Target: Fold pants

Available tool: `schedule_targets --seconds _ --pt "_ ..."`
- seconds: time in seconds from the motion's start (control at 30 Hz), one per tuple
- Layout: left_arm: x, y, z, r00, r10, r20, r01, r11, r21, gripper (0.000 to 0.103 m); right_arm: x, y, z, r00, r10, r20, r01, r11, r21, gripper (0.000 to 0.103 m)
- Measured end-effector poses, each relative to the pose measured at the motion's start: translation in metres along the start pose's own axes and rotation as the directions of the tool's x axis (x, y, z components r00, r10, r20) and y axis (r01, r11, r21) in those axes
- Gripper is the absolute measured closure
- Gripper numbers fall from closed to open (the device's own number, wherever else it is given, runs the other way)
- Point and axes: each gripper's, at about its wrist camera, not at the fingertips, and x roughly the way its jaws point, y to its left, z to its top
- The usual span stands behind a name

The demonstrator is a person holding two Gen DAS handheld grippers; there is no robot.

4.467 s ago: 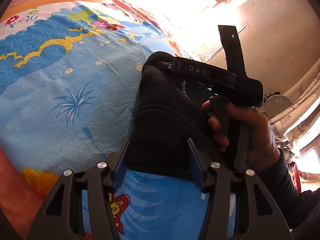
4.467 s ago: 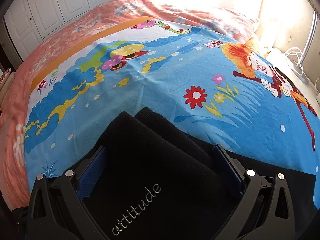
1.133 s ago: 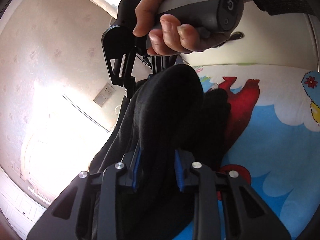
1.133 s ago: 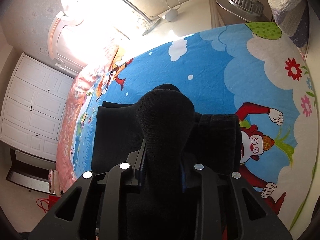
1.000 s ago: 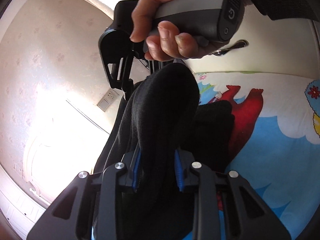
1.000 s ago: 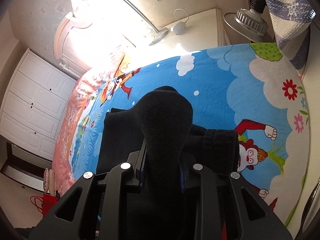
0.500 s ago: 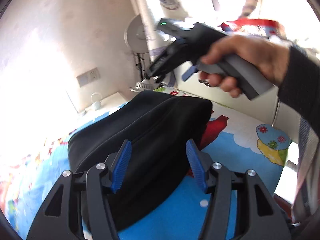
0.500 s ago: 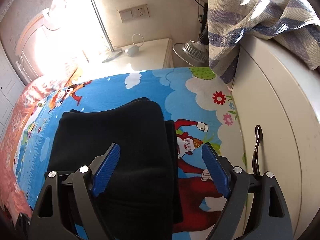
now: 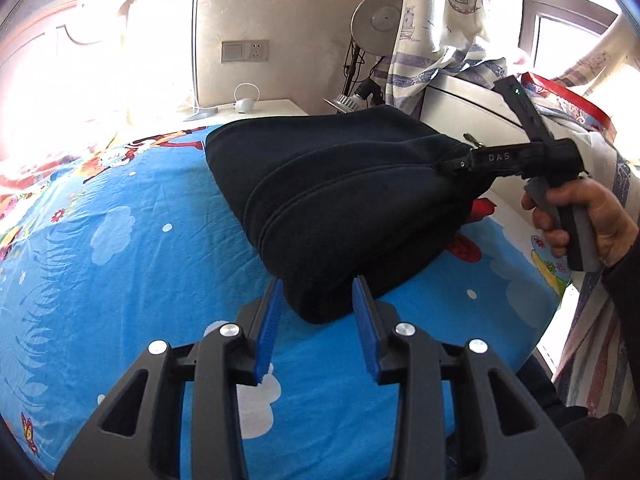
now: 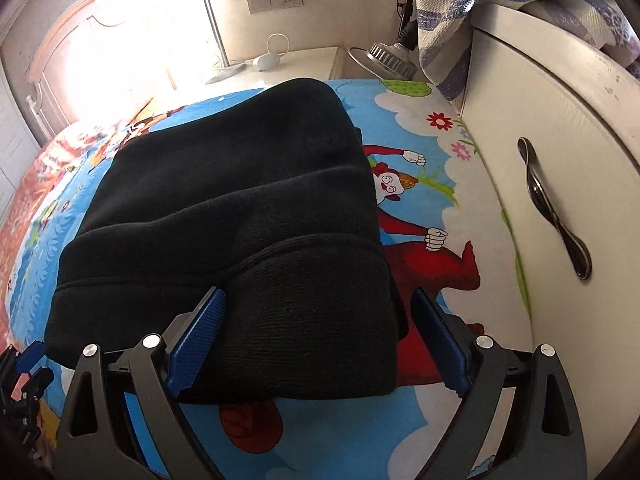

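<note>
**Folded black pants on bed: handling assessment**

Bed point(image 9: 100, 240): covered by a blue cartoon-print sheet, a soft, yielding surface. A white cabinet point(image 10: 540, 128) stands just beside its edge.

Pants point(image 10: 240, 208): black, thick knit or fleece fabric, lying on the sheet near the cabinet-side edge as a compact bundle of several stacked layers. Rounded fold edges face both cameras. Judged soft and limp, moderately light, not fragile and not slippery; the nap should grip the ribbed pads well. The layers are loose on one another and likely to slide or fan open if lifted by one layer only.

Left tongs point(image 9: 316, 316): jaws narrowly apart and closing, the bundle's near corner just at the blue tips; contact cannot be confirmed.

Right tongs point(image 10: 316, 340): spread wide and opening, straddling the near fold edge of the bundle, pads clear of the cloth. In the left view they sit at the bundle's far corner.

Recommended hold: pinch through the full stack at a folded edge, one corner per tool, so all layers travel together.
</note>
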Motion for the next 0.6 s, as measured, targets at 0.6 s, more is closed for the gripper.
schedule_targets --seconds 0.6 --pt "0.009 -0.052 -0.016 0.995 0.092 0.030 -0.096 0.910 0.404 0.102 0.126 0.275 0.100 0.970 -0.238 -0.047 0.127 0.662 -0.739 0.010"
